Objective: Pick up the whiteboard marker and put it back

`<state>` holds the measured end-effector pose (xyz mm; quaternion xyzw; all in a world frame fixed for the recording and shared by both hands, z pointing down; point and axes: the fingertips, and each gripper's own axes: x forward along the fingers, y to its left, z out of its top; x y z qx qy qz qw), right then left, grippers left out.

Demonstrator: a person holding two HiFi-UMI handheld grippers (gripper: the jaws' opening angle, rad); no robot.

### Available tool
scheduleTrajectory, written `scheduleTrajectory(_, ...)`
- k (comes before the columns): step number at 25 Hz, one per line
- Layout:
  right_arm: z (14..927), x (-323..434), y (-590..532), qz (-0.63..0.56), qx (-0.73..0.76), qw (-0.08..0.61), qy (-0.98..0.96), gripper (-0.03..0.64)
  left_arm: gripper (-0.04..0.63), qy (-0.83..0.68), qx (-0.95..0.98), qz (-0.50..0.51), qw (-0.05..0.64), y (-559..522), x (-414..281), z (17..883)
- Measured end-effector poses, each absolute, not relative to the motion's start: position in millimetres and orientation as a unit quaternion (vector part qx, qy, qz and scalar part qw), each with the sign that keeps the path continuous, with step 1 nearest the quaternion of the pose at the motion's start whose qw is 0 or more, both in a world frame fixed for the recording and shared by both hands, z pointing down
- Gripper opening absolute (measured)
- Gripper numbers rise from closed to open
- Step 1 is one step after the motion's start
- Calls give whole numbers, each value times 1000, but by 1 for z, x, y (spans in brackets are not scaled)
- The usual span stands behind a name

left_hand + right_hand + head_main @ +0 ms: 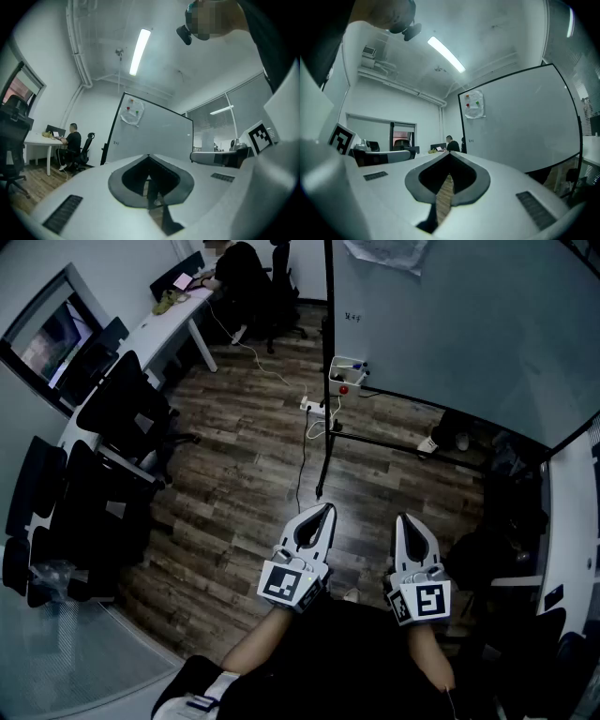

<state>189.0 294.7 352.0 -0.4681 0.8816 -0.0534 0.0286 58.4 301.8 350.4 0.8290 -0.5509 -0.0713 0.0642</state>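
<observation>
Both grippers are held level side by side over a wooden floor [234, 474], well short of the whiteboard [469, 324]. The left gripper [328, 508] has its fingers pressed together at the tips with nothing between them, and the right gripper [401, 518] has its fingers fully together and is equally empty. The whiteboard marker cannot be picked out for certain. The likely place is one small white tray [348, 371] at the board's lower left corner, far ahead of both grippers, which holds a blue-tipped item and a red round one. Between the grippers and that tray lie bare floorboards, the board's black stand foot [324, 451], one white power strip [315, 407] and a dark cable [301, 465] trailing from it. One sheet of paper [131, 111] is pinned on the board with two magnets, red and green. To the left stands a cluster of black office chairs [127, 409]; about four backs show, overlapping. One person [239, 273] sits at a long white worktop [159, 329] in the far corner. A light shoe [429, 444] shows under the board's lower edge.
</observation>
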Motion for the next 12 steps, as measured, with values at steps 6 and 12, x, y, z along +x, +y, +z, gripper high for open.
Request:
scheduleTrajectory(6,355,186,294,-49,-469,21,882,6,8,-550,830,-70,65,302,57,351)
scheduleTrajectory(12,354,186,294,-51,-478,25,877,6,8,-548,831,-67,66,301,53,353)
